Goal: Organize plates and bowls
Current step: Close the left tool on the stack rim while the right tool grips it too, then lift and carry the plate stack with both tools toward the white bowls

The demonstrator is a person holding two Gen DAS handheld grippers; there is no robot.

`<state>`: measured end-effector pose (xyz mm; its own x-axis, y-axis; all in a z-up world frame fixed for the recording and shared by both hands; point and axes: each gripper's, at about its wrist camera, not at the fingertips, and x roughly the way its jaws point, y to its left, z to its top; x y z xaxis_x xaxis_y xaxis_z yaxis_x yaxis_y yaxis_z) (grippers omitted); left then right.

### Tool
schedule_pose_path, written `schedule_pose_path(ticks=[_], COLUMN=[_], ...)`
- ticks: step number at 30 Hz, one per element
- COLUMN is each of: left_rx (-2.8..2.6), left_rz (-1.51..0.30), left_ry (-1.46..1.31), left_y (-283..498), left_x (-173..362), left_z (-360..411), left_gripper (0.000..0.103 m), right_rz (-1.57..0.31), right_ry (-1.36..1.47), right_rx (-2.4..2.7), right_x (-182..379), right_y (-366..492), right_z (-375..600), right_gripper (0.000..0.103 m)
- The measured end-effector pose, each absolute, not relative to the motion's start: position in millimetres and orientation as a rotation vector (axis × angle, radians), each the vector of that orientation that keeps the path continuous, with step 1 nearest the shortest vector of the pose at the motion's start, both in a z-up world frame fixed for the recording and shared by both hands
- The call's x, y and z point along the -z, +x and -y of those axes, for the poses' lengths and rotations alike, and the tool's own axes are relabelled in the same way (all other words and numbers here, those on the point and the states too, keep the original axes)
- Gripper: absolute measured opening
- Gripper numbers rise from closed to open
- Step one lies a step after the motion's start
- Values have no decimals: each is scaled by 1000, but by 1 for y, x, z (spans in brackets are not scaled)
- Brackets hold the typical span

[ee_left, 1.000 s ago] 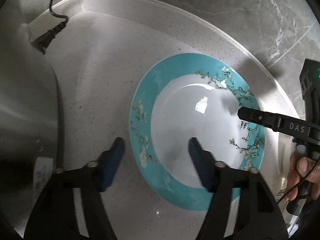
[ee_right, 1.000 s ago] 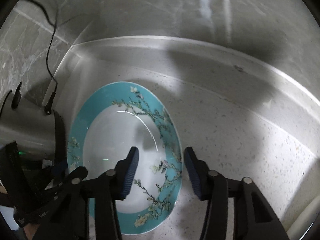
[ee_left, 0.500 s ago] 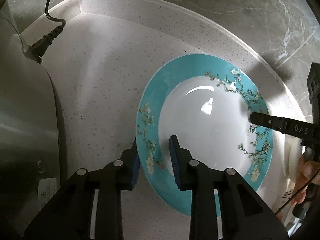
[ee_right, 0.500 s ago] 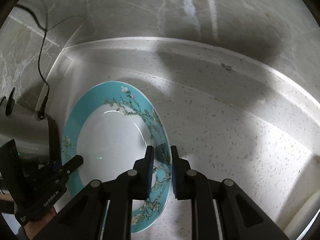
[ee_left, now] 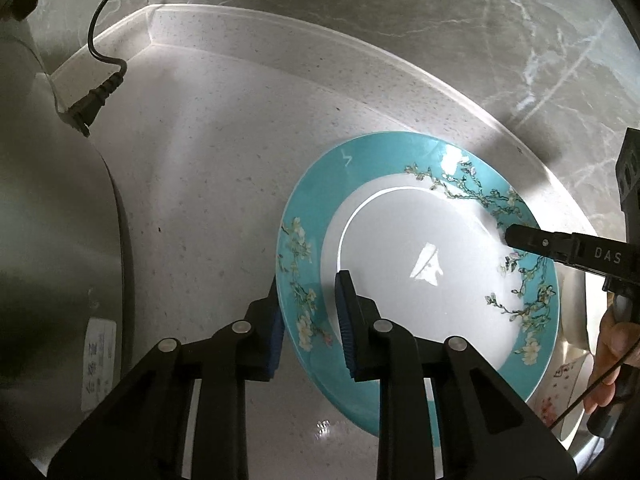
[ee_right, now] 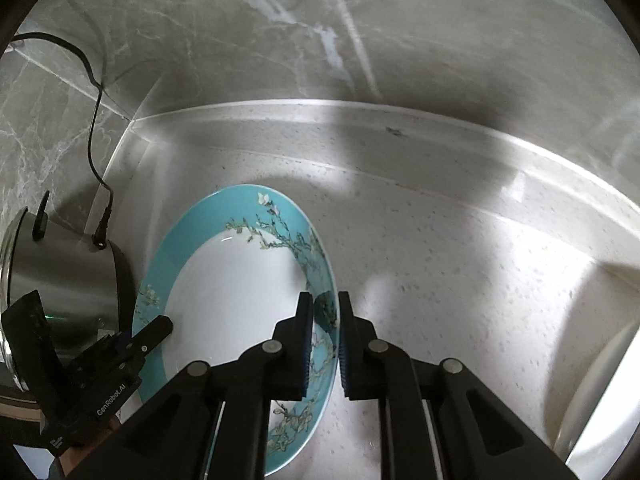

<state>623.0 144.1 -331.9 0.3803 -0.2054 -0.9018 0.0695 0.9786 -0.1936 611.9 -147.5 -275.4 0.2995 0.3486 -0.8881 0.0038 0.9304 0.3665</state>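
A teal-rimmed plate (ee_left: 420, 248) with a white centre and blossom branches is held above the speckled counter. My left gripper (ee_left: 310, 312) is shut on its near-left rim. My right gripper (ee_right: 325, 320) is shut on the opposite rim, and the plate also shows in the right wrist view (ee_right: 232, 300). The plate is tilted and lifted off the countertop (ee_left: 220, 140). Each gripper shows in the other's view: the right one (ee_left: 560, 248) and the left one (ee_right: 132, 344).
A steel kettle-like appliance (ee_right: 60, 280) stands at the left with a black power cord (ee_left: 96, 96) plugged into it. A marble backsplash (ee_right: 320, 40) runs behind the counter. A white dish edge (ee_right: 600, 380) shows at the far right.
Both grippers closed on opposite rims of the plate. The plate has since risen off the counter and tilted, and both cameras have pulled upward.
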Motion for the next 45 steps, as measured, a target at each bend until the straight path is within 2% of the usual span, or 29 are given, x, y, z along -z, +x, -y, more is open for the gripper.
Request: schedule_pose_path(ticks=[14, 23, 31, 45], left_rx=[244, 297, 370, 533], left_rz=[-1082, -1009, -975, -984], left_ry=[-127, -76, -32, 63], left_y=[582, 542, 502, 411], left_x=[302, 272, 246, 233], left_z=[-150, -147, -133, -81], left_gripper=[19, 19, 19, 19], right_rz=[-1107, -1021, -960, -915], right_ry=[208, 241, 260, 300], right_rx=[-206, -179, -144, -26], right_x=[239, 214, 192, 185], right_y=[546, 497, 447, 336], right_z=[144, 154, 166, 196], right_gripper=[14, 14, 14, 14])
